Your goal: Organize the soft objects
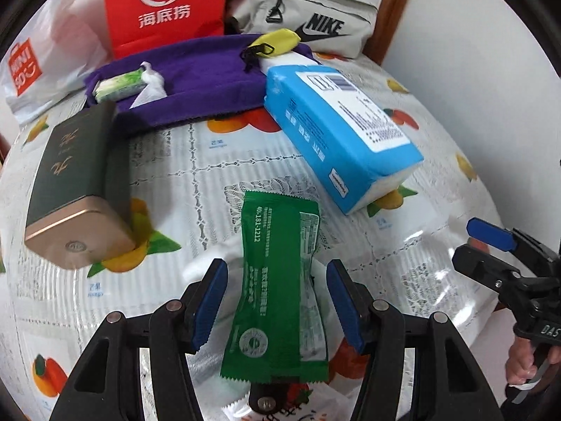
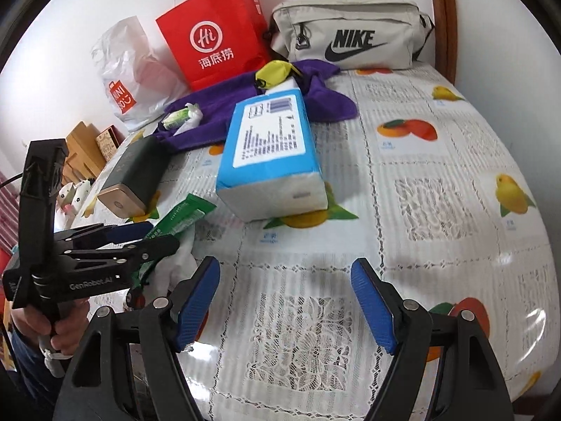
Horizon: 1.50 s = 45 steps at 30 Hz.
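Observation:
A green wet-wipe packet (image 1: 277, 291) lies on the tablecloth between the blue pads of my left gripper (image 1: 277, 301), which is open around it without touching. The packet also shows in the right wrist view (image 2: 182, 219). A blue tissue pack (image 1: 336, 133) lies beyond it, also in the right wrist view (image 2: 270, 151). A purple cloth (image 1: 196, 80) at the back carries a small green tissue packet (image 1: 121, 86) and a yellow pouch (image 1: 278, 42). My right gripper (image 2: 285, 301) is open and empty over the lace tablecloth.
A dark green box with a gold end (image 1: 77, 189) lies at the left. A red paper bag (image 2: 214, 35), a white plastic bag (image 2: 129, 70) and a grey Nike bag (image 2: 350, 35) stand along the back wall. The table edge curves at the right (image 2: 540, 245).

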Tool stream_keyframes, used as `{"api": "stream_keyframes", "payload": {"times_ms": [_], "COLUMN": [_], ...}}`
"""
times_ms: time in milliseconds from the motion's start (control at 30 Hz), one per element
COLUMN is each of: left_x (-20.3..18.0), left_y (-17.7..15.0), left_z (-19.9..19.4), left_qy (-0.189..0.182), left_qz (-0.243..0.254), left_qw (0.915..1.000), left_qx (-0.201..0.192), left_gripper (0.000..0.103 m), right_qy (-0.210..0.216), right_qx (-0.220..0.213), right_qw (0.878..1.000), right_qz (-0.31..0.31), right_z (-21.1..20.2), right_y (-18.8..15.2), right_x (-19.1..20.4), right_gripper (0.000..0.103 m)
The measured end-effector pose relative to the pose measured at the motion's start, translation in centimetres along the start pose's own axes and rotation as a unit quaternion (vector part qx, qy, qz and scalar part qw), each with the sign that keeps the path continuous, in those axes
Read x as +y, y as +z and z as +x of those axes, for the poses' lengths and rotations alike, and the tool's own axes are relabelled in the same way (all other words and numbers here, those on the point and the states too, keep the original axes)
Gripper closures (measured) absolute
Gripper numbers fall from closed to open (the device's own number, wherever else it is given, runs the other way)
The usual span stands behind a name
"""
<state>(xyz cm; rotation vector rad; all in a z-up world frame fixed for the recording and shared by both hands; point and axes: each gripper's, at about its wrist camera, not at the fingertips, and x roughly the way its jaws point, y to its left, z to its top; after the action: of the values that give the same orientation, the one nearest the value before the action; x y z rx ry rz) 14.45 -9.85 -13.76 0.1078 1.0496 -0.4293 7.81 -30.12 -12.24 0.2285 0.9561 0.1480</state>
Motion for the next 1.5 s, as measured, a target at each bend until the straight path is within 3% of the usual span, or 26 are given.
{"api": "stream_keyframes", "payload": {"times_ms": [100,167,533,733,900,967,1067,1267,1500], "left_x": [0.2,0.6,3.5,4.6,6.7,7.7,9.1,10.5,12.2], "left_y": [0.1,0.2,1.1,1.0,-0.4,-1.0,-1.8,-2.8,-3.8], "left_z": [0.5,0.2,-3.1,-4.8,-5.2,-5.3,-5.5,-6.4,-6.4], "left_qy": [-0.006,-0.016,-0.041,-0.025,0.012,0.013,0.023,0.019,0.007], "left_qz": [-0.003,-0.014,-0.071,-0.074,-0.092,-0.104,-0.123,-0.133,-0.15], "left_qw": [1.0,0.9998,0.9958,0.995,0.9938,0.9927,0.9902,0.9883,0.9859], "left_qx": [0.003,-0.005,-0.039,-0.062,-0.062,-0.061,-0.062,-0.072,-0.073], "left_gripper": [0.066,0.07,0.07,0.07,0.07,0.07,0.07,0.07,0.07], "right_qy": [0.002,0.006,0.03,0.049,0.064,0.076,0.095,0.117,0.079], "right_qx": [0.006,0.011,0.016,0.023,0.025,0.027,0.032,0.039,0.072], "right_qw": [1.0,1.0,0.999,0.998,0.996,0.995,0.992,0.986,0.984], "right_qz": [0.002,0.003,-0.024,-0.035,-0.054,-0.059,-0.073,-0.115,-0.142], "right_z": [0.5,0.8,1.6,1.9,2.0,2.2,2.4,3.1,6.3], "right_y": [-0.3,-0.4,-0.5,-0.8,-1.4,-1.7,-1.8,-1.9,-2.3], "right_x": [-0.1,0.0,2.9,4.9,7.0,7.8,9.3,13.3,15.7], "right_gripper": [0.025,0.025,0.025,0.025,0.025,0.028,0.043,0.051,0.051]}}
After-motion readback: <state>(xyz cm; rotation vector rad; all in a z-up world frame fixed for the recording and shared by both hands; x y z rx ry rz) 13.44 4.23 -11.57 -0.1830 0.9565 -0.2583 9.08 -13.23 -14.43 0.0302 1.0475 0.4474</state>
